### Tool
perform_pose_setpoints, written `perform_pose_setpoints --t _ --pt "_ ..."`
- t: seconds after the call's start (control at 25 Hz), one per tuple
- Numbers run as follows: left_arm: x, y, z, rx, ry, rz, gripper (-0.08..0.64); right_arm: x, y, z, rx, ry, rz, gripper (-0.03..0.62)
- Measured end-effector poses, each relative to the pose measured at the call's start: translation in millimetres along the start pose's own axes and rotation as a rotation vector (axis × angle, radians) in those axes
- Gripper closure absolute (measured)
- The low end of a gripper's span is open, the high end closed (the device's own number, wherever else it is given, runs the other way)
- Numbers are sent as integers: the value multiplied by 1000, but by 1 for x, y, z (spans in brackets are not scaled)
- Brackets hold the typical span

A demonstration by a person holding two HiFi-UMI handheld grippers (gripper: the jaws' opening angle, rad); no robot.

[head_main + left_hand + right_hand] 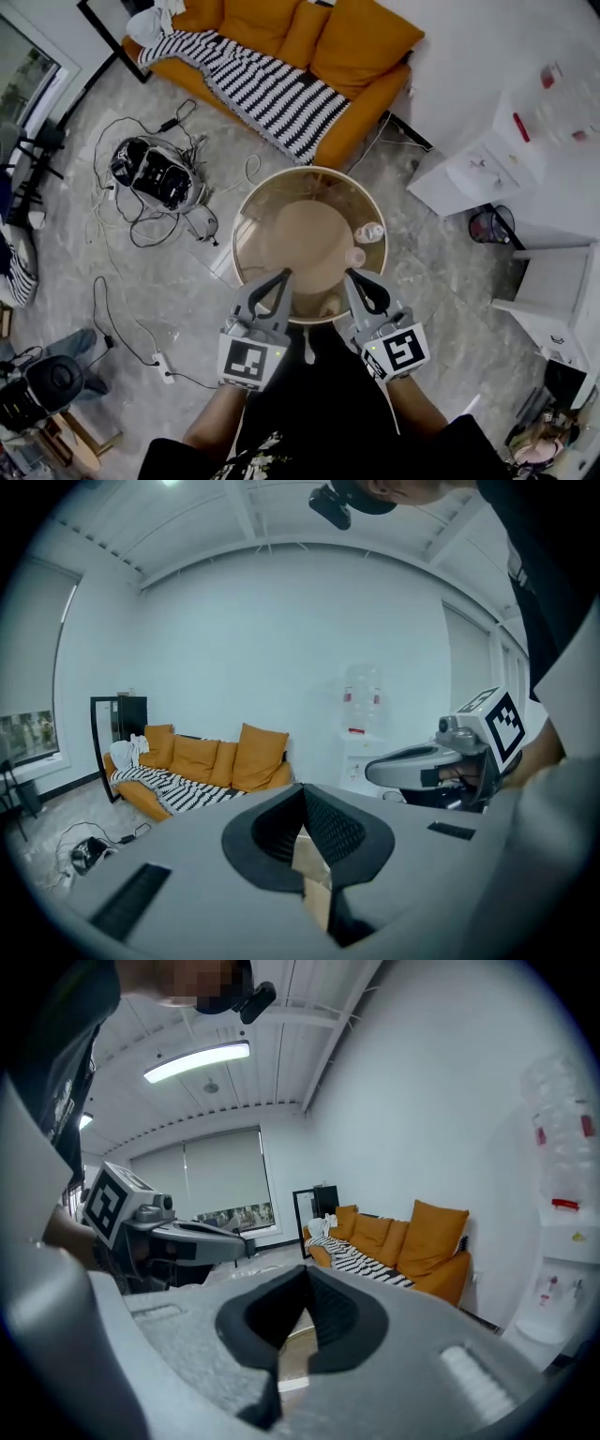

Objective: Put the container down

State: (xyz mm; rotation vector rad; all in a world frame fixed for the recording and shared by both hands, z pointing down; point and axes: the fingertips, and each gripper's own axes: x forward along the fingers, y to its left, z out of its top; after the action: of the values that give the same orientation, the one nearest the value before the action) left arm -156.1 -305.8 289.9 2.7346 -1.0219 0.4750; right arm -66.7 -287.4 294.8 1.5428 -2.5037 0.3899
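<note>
**Status: container clamped at its near rim by both tongs**

1. At far left I see a black device with tangled cables (155,173) lying on the grey stone floor (187,309).
2. The left gripper (280,278) is clenched on the near rim of the round translucent brown container (246,234). In the left gripper view its dark pads meet on a thin tan edge.
3. The container hangs in front of me, over the floor and between the two tongs, with its mouth facing up. A small clear bottle (371,231) sits inside, near the right wall.
4. Beyond the container stands an orange sofa (281,37) with a black-and-white striped blanket (267,89) draped across it.
5. The right gripper (353,278) is clenched on the same near rim, just right of the left one. In the right gripper view the pads pinch the tan edge.
6. A white cabinet (487,164) stands at far right.
</note>
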Motion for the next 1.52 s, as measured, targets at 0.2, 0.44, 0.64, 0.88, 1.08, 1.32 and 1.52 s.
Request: perform_pose_setpoints --t 0.2,0.44,0.64,0.88,1.08,1.32,1.52 --pt "-15 6 47 41 -54 25 548 -18 2 47 -54 -65 23 598" --pt "-46 -6 110 18 -128 41 548 -41 16 96 -71 -126 29 598" --pt "-53 -8 128 26 -162 37 548 -43 23 133 -103 -221 17 598" --pt "-59 -8 150 14 -200 37 548 -45 40 157 -173 -262 26 598" --pt "-65 -5 155 43 -227 41 548 -40 52 155 -166 -260 46 598" --pt "-64 -4 157 40 -222 41 548 -37 53 155 -179 -258 54 598" --pt "-66 -2 154 38 -221 37 548 -34 58 153 -175 -246 53 598"
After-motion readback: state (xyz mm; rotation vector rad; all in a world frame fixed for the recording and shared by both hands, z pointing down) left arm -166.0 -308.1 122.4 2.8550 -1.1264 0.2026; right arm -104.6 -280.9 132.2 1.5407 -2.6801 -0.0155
